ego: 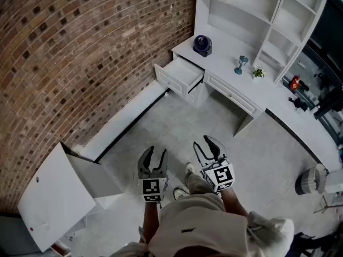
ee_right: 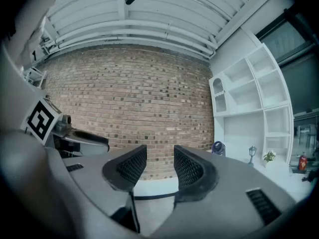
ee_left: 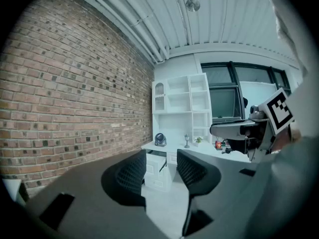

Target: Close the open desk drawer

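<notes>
— So where is the drawer (ego: pixel 183 75) at this moment?
— Pulled out of the left end of the white counter (ego: pixel 236 84), close beside the brick wall (ego: pixel 80 47). Its front stands well forward of the counter's face.
— And the person?
— Standing on the pale floor (ego: pixel 214 122), well apart from the counter, with 2 tools held low in front of the body.
— How is the left one set?
— The left hand-held gripper (ego: pixel 158 152) has its jaws spread apart and nothing sits between them. In the left gripper view the drawer shows far off through the gap, untouched.
— The right one?
— The right hand-held gripper (ego: pixel 203 146) is parted too and carries nothing. Its own view faces mostly the brick wall, with the counter off at the right edge.
— What stands on the counter?
— A dark blue fan (ego: pixel 202 45) at the left end, above the drawer's opening; farther right a small lantern figure (ego: pixel 241 64) and a little potted plant (ego: pixel 259 72), near each other. A white shelf unit (ego: pixel 252 9) rises from the back of the counter.
— Anything else on the floor?
— A white box-shaped cabinet (ego: pixel 48 197) sits by the wall at the person's left, near the left hand-held gripper in the head view but not touching it.
</notes>
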